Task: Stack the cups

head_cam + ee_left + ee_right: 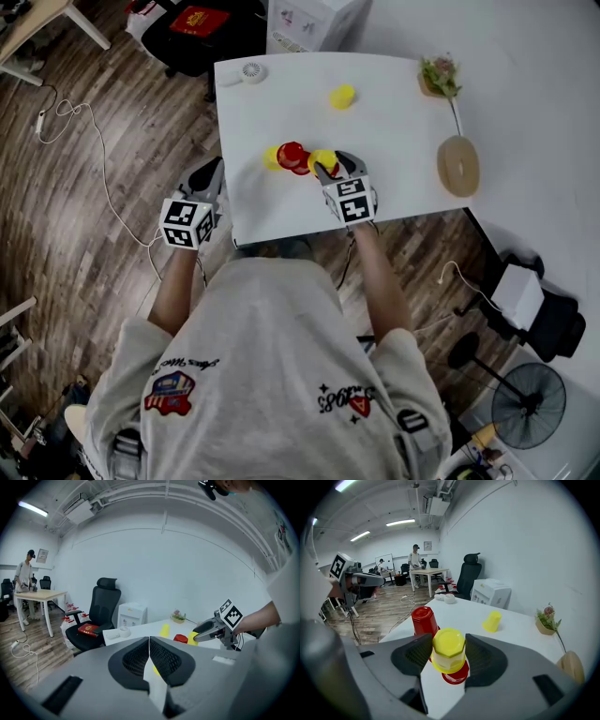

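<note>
yellow cup sits upside down between the jaws of the right gripper, over the near middle of the white table; jaws stand wide, pads against both sides of the cup, gripping it; under this cup a red rim of another cup shows, whether the two touch is unclear; red cup stands upside down just beside and to the left, on the table; in the head view a second yellow cup sits against the red cup's left side; third yellow cup is well apart, further back on the table, tilted in the right gripper view; left gripper is off the table's left edge, over the wood floor, pointing toward the table; its jaws are closed together, pads touching, nothing held; the left gripper view shows the right gripper and the cups past the closed jaws; small potted plant and a round wooden disc at the table's right side; white desk fan at the far left corner; black office chair with a red book on the seat, behind the table
</note>
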Motion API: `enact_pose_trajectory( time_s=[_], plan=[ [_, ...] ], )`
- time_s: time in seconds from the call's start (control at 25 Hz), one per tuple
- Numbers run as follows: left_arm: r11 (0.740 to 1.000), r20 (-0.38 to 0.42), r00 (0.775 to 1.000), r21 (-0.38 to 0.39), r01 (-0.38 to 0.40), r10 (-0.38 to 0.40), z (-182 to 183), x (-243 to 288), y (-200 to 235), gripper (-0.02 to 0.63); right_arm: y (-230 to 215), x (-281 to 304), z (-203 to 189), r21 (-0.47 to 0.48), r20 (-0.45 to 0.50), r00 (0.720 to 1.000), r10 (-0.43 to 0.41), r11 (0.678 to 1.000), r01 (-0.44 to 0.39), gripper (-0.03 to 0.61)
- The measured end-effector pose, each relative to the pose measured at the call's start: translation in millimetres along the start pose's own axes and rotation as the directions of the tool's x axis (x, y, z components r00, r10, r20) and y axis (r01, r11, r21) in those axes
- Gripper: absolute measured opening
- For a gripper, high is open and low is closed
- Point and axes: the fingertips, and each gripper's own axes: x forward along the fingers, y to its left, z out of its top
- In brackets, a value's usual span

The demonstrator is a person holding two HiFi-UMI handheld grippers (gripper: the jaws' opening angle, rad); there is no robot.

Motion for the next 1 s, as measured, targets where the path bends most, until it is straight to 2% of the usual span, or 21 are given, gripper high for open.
enact_pose_trajectory(
  time_s=[0.12,0.2,0.32,0.4,0.52,0.76,1.0],
  plan=[
    [1.0,-0.002,1.0,-0.002,-0.001,0.001,-1,1,-1,0.009,2,1,1,0.0,0.004,1.0,0.006,1.0,-0.006,0.224],
    [1.0,-0.003,1.0,-0.001,-0.002,0.002,-1,2,-3,0.009,3,-1,4,0.004,0.022,1.0,0.008,1.0,-0.008,0.251],
    [1.0,-0.003,1.0,-0.003,-0.01,0.01,0,4,-4,0.009,-5,-11,17,0.076,0.104,0.994,0.018,0.997,-0.026,0.267],
    [1.0,-0.002,1.0,-0.005,-0.02,0.02,1,6,-4,0.008,-20,-18,30,0.136,0.169,0.986,-0.001,0.991,-0.022,0.267],
    [0.999,0.001,0.999,-0.007,-0.04,0.04,2,9,-5,0.008,-56,-20,47,0.173,0.218,0.974,-0.061,0.985,0.023,0.265],
    [0.994,-0.004,0.994,-0.025,-0.107,0.107,4,10,-4,0.009,-120,5,57,0.14,0.198,0.969,-0.146,0.983,0.12,0.287],
    [0.972,-0.028,0.974,-0.056,-0.227,0.226,0,0,3,0.009,-165,52,60,0.098,0.148,0.979,-0.14,0.987,0.126,0.29]
  ],
)
